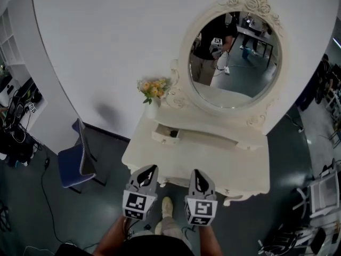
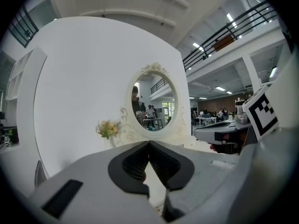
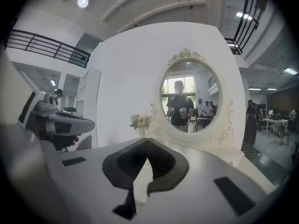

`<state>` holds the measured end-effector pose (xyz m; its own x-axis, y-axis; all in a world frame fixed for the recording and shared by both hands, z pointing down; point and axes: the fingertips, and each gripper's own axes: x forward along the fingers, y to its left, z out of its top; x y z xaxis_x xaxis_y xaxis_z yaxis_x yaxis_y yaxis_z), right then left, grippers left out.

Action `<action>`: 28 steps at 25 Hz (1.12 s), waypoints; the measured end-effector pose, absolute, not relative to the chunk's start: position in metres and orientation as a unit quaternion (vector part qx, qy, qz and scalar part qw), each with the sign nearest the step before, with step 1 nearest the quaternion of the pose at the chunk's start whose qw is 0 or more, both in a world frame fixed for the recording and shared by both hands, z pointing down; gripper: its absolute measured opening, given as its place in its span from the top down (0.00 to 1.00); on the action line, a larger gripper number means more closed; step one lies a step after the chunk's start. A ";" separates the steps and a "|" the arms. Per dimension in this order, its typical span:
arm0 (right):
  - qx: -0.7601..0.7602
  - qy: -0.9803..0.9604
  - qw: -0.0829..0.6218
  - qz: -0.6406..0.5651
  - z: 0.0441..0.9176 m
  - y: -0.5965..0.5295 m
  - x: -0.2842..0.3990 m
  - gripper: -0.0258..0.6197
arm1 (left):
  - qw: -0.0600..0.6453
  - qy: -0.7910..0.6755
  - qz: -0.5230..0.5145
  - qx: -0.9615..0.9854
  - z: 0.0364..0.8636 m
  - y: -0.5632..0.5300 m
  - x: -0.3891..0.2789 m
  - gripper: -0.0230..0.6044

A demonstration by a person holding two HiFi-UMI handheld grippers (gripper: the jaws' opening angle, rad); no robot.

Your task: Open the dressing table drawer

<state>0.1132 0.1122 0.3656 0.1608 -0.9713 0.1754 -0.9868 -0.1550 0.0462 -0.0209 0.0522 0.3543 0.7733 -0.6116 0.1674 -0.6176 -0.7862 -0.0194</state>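
Note:
A white dressing table with an oval mirror stands against the white wall. A small drawer on its upper shelf, left of centre, stands pulled out with something dark inside. My left gripper and right gripper hover side by side in front of the table's near edge, touching nothing. In the left gripper view the left gripper is shut and empty, facing the mirror. The right gripper is likewise shut and empty. Each gripper's own jaws hide the drawer in its view.
A bunch of pale flowers stands at the table's back left. A blue chair sits left of the table, with a white shelf unit and cables farther left. Metal furniture stands at the right.

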 end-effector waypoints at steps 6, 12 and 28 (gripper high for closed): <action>0.759 -0.644 0.070 0.054 0.364 0.138 0.104 0.96 | 0.014 -0.324 0.081 0.942 0.350 0.074 -0.029 0.96; 0.761 -0.643 0.071 0.054 0.365 0.144 0.105 0.97 | 0.011 -0.321 0.079 0.944 0.349 0.081 -0.027 0.96; 0.757 -0.648 0.071 0.047 0.361 0.140 0.103 0.97 | 0.011 -0.322 0.081 0.943 0.349 0.082 -0.024 0.96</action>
